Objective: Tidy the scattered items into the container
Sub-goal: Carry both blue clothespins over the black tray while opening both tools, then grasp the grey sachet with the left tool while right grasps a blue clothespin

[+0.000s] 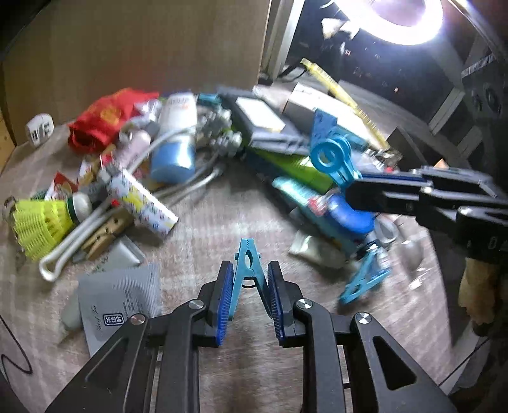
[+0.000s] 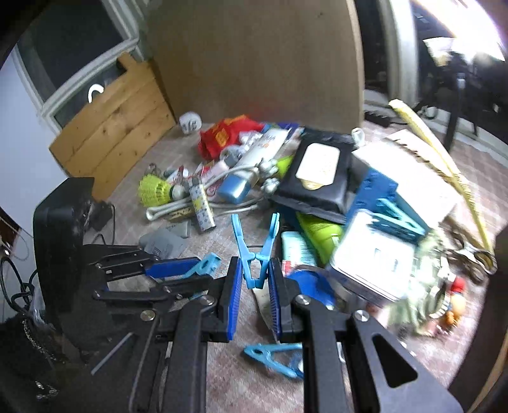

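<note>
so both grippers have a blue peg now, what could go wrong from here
1. The left gripper pinches its blue clothespin only by the splayed handle ends, so it could twist out.
2. The right gripper holds its peg squeezed open at the tail; a slip might fling it.
3. The two grippers sit close together over the table and may collide.

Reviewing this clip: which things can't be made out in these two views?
- Container: in neither view, so where the clips go is unknown.
- Third blue clip, right wrist view: partly hidden behind the right gripper.
- Heap at right, right wrist view: motion blur, items unreadable.
- Grey sachet print, left wrist view: too small to read.
- Ring lamp, left wrist view: glare, cut by edge.
</note>
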Available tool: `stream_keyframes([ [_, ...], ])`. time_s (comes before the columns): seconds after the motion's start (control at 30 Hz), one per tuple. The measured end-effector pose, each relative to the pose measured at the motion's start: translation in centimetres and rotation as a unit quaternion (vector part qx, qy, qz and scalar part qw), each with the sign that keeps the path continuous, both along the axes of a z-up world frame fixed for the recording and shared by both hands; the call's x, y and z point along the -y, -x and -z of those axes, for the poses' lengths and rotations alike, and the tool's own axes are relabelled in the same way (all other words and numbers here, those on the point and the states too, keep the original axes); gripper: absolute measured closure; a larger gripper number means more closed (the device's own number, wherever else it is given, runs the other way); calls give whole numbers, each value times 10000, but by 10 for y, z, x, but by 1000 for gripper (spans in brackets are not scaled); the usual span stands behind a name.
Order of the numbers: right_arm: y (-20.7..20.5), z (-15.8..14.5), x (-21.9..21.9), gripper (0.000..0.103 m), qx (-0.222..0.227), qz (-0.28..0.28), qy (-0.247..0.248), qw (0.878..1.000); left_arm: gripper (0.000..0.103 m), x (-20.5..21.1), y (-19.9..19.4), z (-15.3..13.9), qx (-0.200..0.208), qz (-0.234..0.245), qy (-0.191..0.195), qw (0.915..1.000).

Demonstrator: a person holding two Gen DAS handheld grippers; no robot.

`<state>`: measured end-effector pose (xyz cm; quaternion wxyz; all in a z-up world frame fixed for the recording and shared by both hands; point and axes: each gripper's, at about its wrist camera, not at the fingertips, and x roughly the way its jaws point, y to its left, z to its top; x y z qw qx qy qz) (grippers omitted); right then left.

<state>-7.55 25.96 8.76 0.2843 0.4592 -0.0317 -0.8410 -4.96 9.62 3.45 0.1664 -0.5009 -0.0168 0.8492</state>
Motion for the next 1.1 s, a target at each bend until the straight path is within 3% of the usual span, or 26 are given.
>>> stream_keyframes([
  [0.17, -24, -26, -55, 87, -237, 721, 198, 9969, 82, -28, -5, -37, -339, 286, -264, 9987],
  [0.33, -62, -45, -133, 87, -378, 1791, 204, 9829, 82, -85, -4, -67, -534, 746, -715, 9932],
  [0.47, -99, -53, -200, 87, -437, 2723, 82, 9612, 82, -136, -9, -80, -588, 1233, -965, 9859],
  [0.67, -157, -48, -293, 87, -367, 4014, -75, 9151, 82, -222, -30, -83, -542, 2053, -999, 9721],
  [0.8, -180, -48, -327, 87, -374, 4466, -302, 8935, 82, -270, -49, -85, -537, 2499, -951, 9621],
  [0.9, -187, -47, -339, 86, -390, 4620, -379, 8852, 82, -299, -61, -89, -562, 2783, -938, 9543],
  [0.93, -187, -47, -340, 83, -421, 4665, -433, 8825, 80, -306, -63, -90, -552, 2855, -933, 9522],
  [0.97, -187, -47, -342, 75, -415, 4761, -571, 8765, 68, -315, -67, -91, -532, 2928, -873, 9507],
  [1.0, -187, -47, -343, 52, -391, 4862, -706, 8701, 53, -320, -70, -92, -546, 2949, -806, 9506],
  [1.03, -188, -48, -343, 35, -434, 4954, -789, 8640, 51, -322, -73, -93, -616, 2953, -797, 9501],
  [1.1, -191, -51, -342, 34, -569, 4991, -788, 8611, 51, -320, -80, -97, -730, 2984, -832, 9480],
])
